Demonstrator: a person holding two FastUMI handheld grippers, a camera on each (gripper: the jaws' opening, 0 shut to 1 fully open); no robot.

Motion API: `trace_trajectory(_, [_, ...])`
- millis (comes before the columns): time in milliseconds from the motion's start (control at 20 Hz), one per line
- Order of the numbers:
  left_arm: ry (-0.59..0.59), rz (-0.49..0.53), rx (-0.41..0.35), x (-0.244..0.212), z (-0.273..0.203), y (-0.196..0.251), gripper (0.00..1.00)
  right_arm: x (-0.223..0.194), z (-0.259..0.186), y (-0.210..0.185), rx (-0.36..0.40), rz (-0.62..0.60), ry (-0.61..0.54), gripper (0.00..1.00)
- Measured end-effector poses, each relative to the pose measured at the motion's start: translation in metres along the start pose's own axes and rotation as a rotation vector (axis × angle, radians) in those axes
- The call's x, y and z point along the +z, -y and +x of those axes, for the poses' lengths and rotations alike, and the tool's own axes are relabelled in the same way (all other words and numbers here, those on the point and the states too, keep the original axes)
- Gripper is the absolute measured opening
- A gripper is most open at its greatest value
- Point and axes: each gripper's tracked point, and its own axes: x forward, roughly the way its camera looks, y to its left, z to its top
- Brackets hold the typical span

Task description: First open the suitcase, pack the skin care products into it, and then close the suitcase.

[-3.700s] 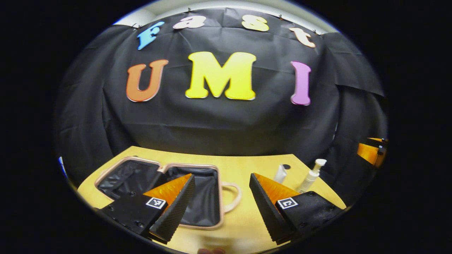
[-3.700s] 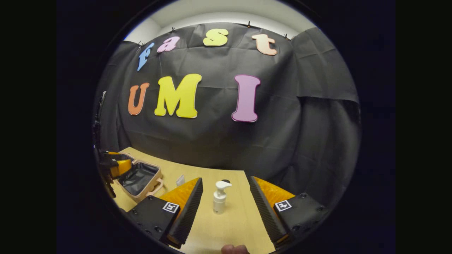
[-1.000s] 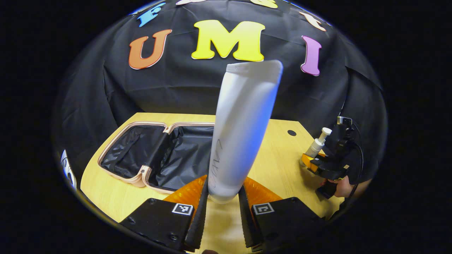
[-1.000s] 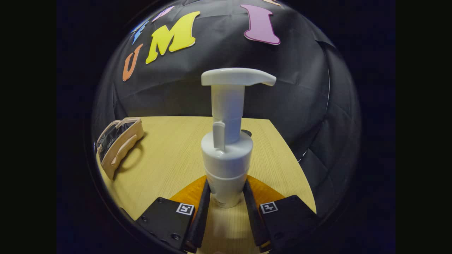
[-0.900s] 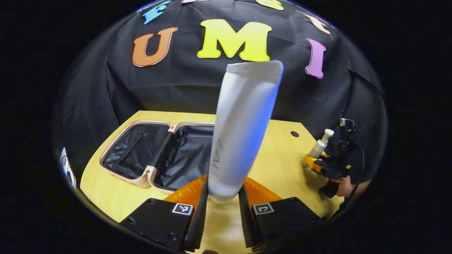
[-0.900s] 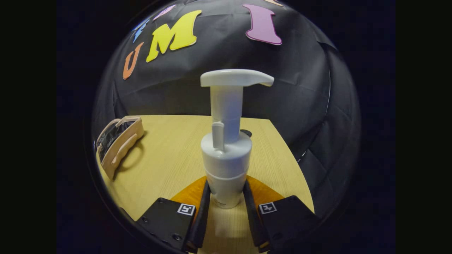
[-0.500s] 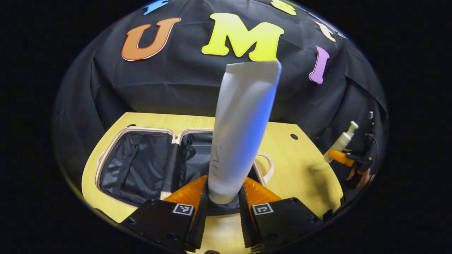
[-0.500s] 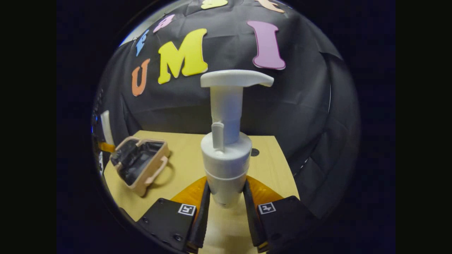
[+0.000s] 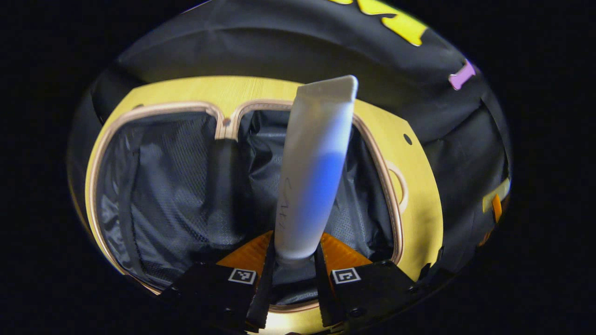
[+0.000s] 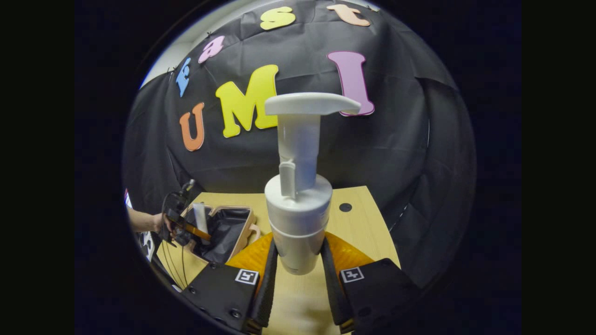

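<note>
Both pairs of jaws were closed on cargo: the left gripper (image 9: 293,274) was clamped on the lower end of a white tube (image 9: 314,172), and the right gripper (image 10: 299,274) was clamped on the body of a white pump bottle (image 10: 298,204), each item pressed from both sides.

Compared with half a second before, the left gripper had been carried over the open suitcase (image 9: 153,121) and tipped downward, so that the tube was seen against the dark lining of the right-hand compartment rather than above the table's near edge. The right gripper had been raised a little and turned toward the suitcase, the bottle being kept upright and clear of the wooden table (image 10: 358,223).

In the right gripper view the left gripper, held by a hand (image 10: 164,224), was seen at the suitcase's near side with the tube above the lining. A small dark hole (image 10: 345,207) was seen in the tabletop behind the bottle. The suitcase's handle (image 9: 399,186) lay on its right side.

Two skin care items, two grippers and one suitcase with two compartments were counted.
</note>
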Motion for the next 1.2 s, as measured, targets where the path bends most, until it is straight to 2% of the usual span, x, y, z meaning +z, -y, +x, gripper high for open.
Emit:
trace_trajectory(100, [-0.064,-0.005,0.014,-0.001,0.010,0.001,0.45,0.002,-0.006,-0.011,0.012,-0.013,-0.002,0.47])
trace_trajectory(300, [-0.178,0.016,0.113,-0.010,0.021,-0.005,0.45,0.003,-0.009,-0.033,0.054,-0.050,-0.012,0.45])
trace_trajectory(500, [-0.218,-0.010,0.149,-0.022,0.024,-0.003,0.45,0.001,-0.003,-0.064,0.126,-0.094,-0.045,0.47])
trace_trajectory(550, [-0.218,-0.026,0.141,-0.024,0.021,0.001,0.50,0.001,0.000,-0.074,0.149,-0.111,-0.058,0.47])
trace_trajectory(600, [-0.210,-0.047,0.124,-0.028,0.017,0.004,0.59,0.000,0.002,-0.083,0.174,-0.124,-0.069,0.47])
trace_trajectory(700, [-0.161,-0.083,0.100,-0.029,0.000,0.013,0.61,0.002,0.011,-0.106,0.229,-0.145,-0.084,0.47])
trace_trajectory(750, [-0.119,-0.104,0.089,-0.028,-0.011,0.016,0.77,0.003,0.016,-0.118,0.255,-0.158,-0.092,0.47])
trace_trajectory(850, [0.001,-0.162,0.052,-0.030,-0.041,0.022,0.88,-0.001,0.032,-0.143,0.307,-0.185,-0.120,0.47])
trace_trajectory(900, [0.066,-0.186,0.038,-0.033,-0.056,0.025,0.88,-0.004,0.042,-0.158,0.329,-0.197,-0.143,0.47])
trace_trajectory(1000, [0.196,-0.186,0.066,-0.046,-0.082,0.016,0.91,-0.017,0.065,-0.191,0.381,-0.213,-0.218,0.47])
trace_trajectory(1100, [0.300,-0.178,0.135,-0.065,-0.108,0.011,0.93,-0.033,0.090,-0.228,0.446,-0.202,-0.323,0.47])
trace_trajectory(1200, [0.394,-0.202,0.177,-0.077,-0.132,0.010,0.93,-0.050,0.112,-0.256,0.473,-0.180,-0.419,0.47])
